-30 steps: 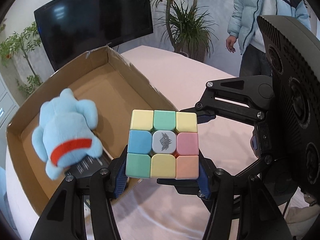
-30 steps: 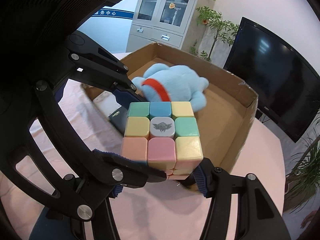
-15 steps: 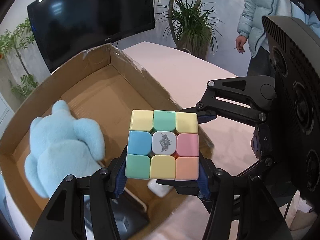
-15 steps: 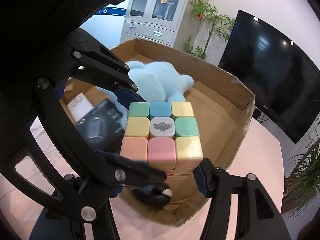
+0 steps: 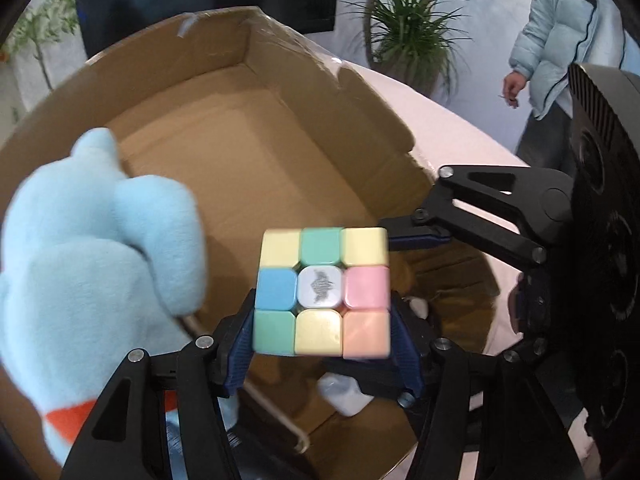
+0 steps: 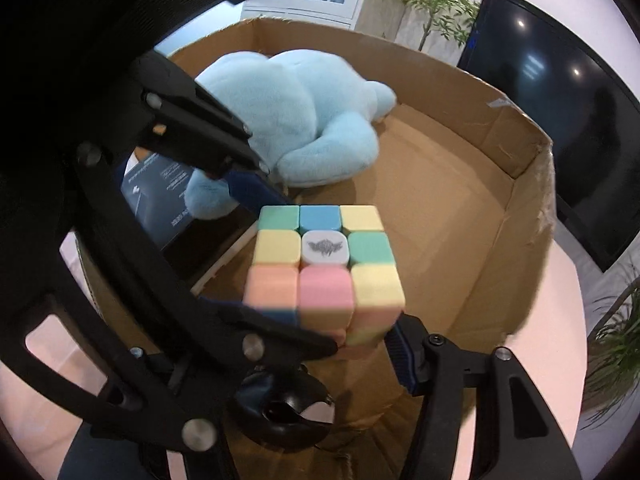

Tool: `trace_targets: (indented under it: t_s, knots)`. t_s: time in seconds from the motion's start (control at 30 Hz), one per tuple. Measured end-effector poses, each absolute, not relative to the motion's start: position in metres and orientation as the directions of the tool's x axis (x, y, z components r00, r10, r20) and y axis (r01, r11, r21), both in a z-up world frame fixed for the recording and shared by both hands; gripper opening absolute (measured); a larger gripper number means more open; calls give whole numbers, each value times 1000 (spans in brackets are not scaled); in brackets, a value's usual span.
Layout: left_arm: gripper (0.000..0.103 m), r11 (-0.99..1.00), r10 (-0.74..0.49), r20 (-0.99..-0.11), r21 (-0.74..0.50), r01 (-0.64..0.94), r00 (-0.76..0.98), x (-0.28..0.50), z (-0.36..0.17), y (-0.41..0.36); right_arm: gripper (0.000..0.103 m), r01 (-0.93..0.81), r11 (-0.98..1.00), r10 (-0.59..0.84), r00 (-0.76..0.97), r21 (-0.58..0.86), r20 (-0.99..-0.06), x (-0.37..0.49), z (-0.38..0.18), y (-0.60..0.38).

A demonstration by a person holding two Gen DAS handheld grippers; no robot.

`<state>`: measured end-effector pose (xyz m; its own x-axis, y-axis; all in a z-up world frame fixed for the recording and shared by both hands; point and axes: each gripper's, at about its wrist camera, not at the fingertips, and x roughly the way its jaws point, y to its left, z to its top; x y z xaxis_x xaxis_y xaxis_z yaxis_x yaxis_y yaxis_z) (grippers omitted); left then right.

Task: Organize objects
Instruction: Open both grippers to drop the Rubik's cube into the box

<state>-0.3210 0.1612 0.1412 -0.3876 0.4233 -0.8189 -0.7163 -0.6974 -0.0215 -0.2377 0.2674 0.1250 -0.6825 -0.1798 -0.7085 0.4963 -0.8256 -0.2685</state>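
A pastel puzzle cube is held from two sides at once. My left gripper is shut on its lower sides, and my right gripper is shut on it as well; the cube also shows in the right wrist view. The cube hangs over the near part of an open cardboard box. A light blue plush toy with an orange band lies inside the box, left of the cube; it also shows in the right wrist view.
A dark flat package, a white item and a black-and-white item lie in the box's near end. The box stands on a pink table. A person in a pale jacket, a TV and plants are beyond.
Both grippers have carried the cube forward, from in front of the box's near corner to over the inside of the box. The plush and box now loom closer.
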Motion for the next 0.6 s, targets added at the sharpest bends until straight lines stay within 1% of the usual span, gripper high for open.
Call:
trace_targets:
  t_s: [0.03,0.07,0.13,0.2,0.27,0.37,0.4,0.43,0.5,0.53,0.6]
  knots:
    - [59,-706,410,-811,7,-708,-417,-316,145,158,64,500,-823,-185,-685,-270,-705,-234,126,263]
    - [61,-714,401,-802,29,-700,-442,-312,150,153,64,499,-823,-184,-687,-273,-703,-232,128,260]
    - [66,-734,389,-788,47,-677,-477,-302,160,138,74,494,-817,-158,-687,-297,-709,-225,130,249]
    - [71,-752,372,-780,65,-656,-503,-292,166,122,75,485,-809,-129,-697,-332,-705,-217,131,240]
    - [72,-773,372,-771,51,-633,-516,-281,171,102,77,472,-809,-105,-703,-351,-703,-205,135,232]
    - [75,-836,336,-759,32,-548,-557,-267,173,69,78,428,-825,-55,-710,-369,-702,-191,138,221]
    - [77,-862,319,-754,21,-506,-575,-263,171,57,79,400,-834,-27,-716,-379,-698,-189,139,218]
    - [79,-897,283,-745,17,-442,-605,-260,167,44,80,327,-850,55,-725,-414,-686,-185,137,214]
    - [79,-938,211,-733,35,-345,-647,-252,160,27,80,211,-855,181,-735,-474,-654,-181,136,210]
    - [79,-952,187,-726,34,-305,-662,-245,155,18,80,146,-875,221,-726,-461,-651,-180,135,210]
    - [79,-969,172,-725,0,-249,-667,-230,144,2,80,79,-924,209,-715,-375,-667,-169,136,211]
